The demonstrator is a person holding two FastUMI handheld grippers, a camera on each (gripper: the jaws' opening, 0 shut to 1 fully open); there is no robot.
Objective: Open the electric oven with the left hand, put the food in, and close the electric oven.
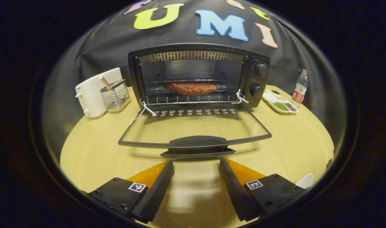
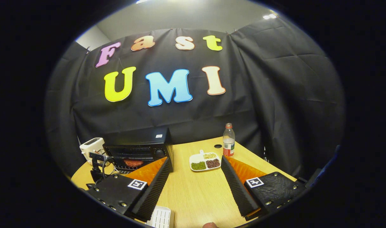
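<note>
Left gripper held wide open just short of the oven door handle, steak seen on the rack ahead, right gripper spread open, nothing gripped.

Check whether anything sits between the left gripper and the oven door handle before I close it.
Nothing visible does. In the left gripper view, the open left gripper faces the door handle straight on, with only bare table between. The door hangs fully down, and the food lies on the rack inside.

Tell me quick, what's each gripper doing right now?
Left tongs: open, empty, facing the black oven door handle.
Right tongs: open, empty.
</note>
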